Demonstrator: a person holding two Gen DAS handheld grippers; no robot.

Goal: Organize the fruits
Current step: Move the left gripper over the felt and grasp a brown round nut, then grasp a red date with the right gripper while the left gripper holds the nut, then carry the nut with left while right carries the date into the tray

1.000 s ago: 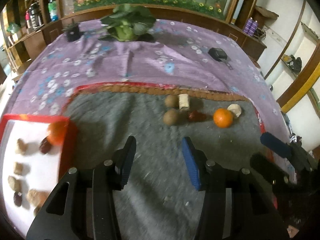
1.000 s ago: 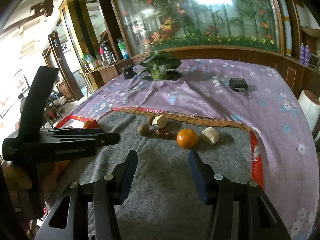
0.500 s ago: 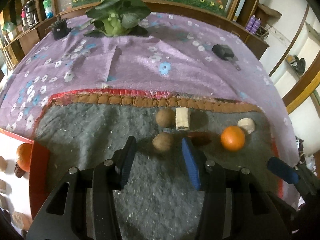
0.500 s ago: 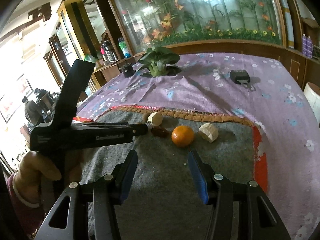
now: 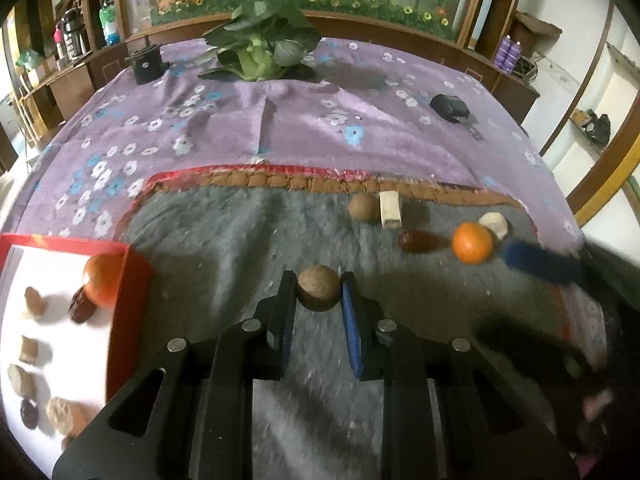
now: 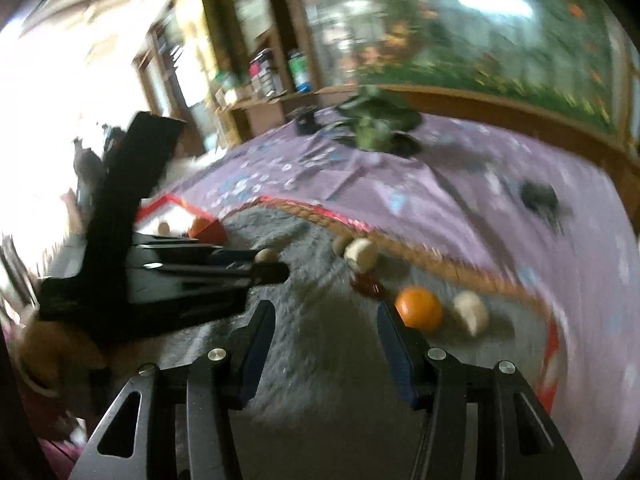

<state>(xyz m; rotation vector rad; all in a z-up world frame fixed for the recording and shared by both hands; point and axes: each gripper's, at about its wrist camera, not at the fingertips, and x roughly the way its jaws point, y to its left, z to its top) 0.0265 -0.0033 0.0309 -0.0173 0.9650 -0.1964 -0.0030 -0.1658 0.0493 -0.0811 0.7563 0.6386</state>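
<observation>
Left gripper (image 5: 319, 294): we see its two fingers closed on a round brown fruit (image 5: 318, 288), one pad against each side, above the grey mat (image 5: 224, 240).
Right gripper (image 6: 326, 336): we see its fingers spread apart with nothing between them, over the same mat; this view is badly blurred.
Right fingertip neighbours: an orange (image 6: 418, 308) sits just beside the right-hand finger, with a pale chunk (image 6: 472, 313) just past it.
Loose fruit on the mat: from the left wrist we see a second brown fruit (image 5: 362, 208) touching a pale rectangular piece (image 5: 390, 210) near the mat's far edge, and a dark red date (image 5: 418, 241) beside the orange.
Red tray (image 5: 132, 280): it lies at the mat's left edge, well apart from the held fruit. On its white floor we see another orange (image 5: 102, 280), a dark date, and several brown pieces.
Further out: a purple flowered cloth (image 5: 280, 120) covers the table, with a leafy green vegetable (image 5: 260, 52) at the far end.
</observation>
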